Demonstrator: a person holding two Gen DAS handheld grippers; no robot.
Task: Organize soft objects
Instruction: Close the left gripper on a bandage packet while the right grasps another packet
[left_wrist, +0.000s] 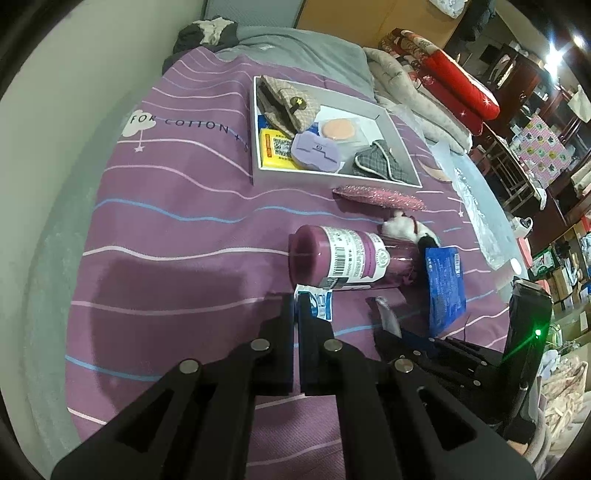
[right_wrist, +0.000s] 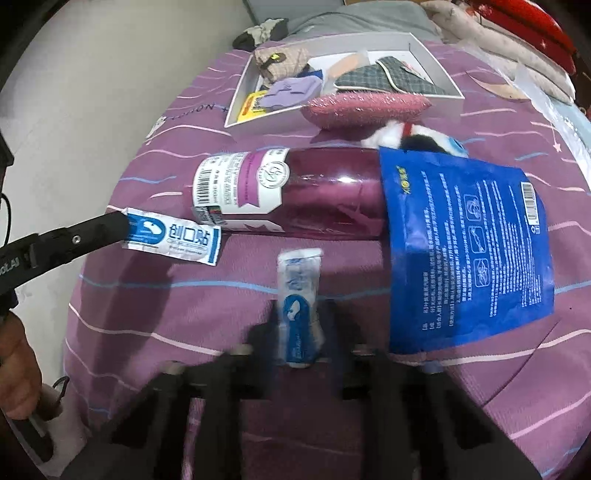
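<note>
Both grippers clamp thin blue-white sachets – left gripper on one, right gripper on another – either could slip from its jaws

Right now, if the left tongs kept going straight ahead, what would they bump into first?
Probably the purple bottle lying on the bedspread. The left tongs already pinch a small sachet, with the bottle just beyond, though depth is unclear.
</note>
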